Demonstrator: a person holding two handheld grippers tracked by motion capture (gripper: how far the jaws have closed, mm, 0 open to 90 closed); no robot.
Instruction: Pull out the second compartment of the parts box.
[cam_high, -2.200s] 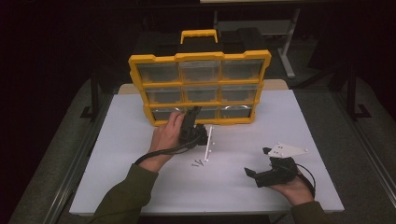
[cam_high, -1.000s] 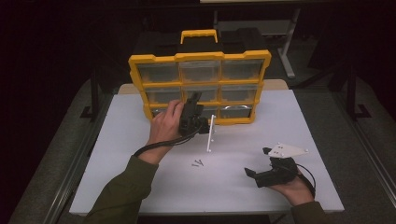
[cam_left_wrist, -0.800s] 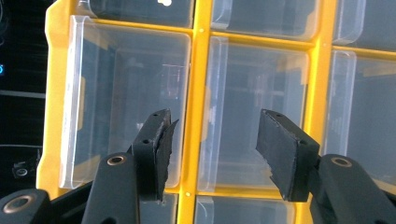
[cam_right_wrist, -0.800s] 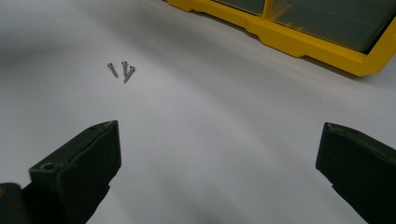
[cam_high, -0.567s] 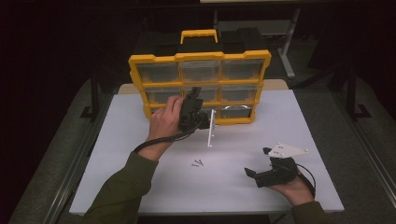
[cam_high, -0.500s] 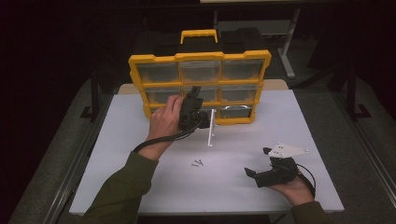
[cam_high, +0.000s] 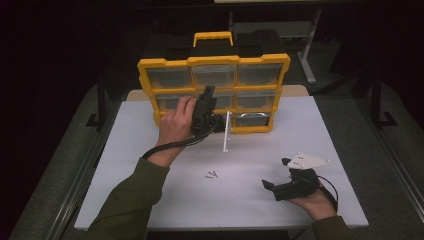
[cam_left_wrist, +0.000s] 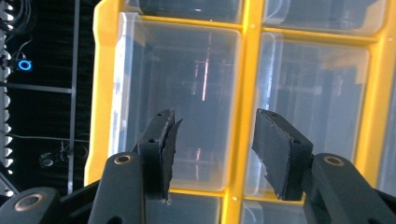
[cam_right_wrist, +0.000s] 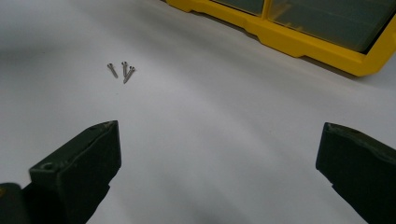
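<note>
A yellow organizer (cam_high: 214, 62) with clear drawers stands upright at the back of the white table (cam_high: 125, 165). My left gripper (cam_high: 206, 102) is held up against its middle row, jaws open. In the left gripper view that gripper (cam_left_wrist: 212, 128) points at two clear drawers, one left (cam_left_wrist: 177, 93) and one right (cam_left_wrist: 322, 98) of a yellow divider (cam_left_wrist: 247, 84), and grips nothing. Three small screws (cam_high: 211, 175) lie loose mid-table. My right gripper (cam_high: 275, 175) rests low at the front right, open and empty. From the right gripper (cam_right_wrist: 219, 140) view the screws (cam_right_wrist: 121, 70) lie ahead to the left.
A white strip (cam_high: 227, 131) hangs beside the left gripper, in front of the organizer's bottom row. The organizer's yellow base (cam_right_wrist: 299, 42) crosses the top of the right gripper view. A black case (cam_high: 260, 42) sits behind the organizer. Dark floor surrounds the table.
My left hand has lifted its gripper from near the table up and forward to the organizer's middle row; the white strip moved with it. The right gripper and the screws have stayed put.
</note>
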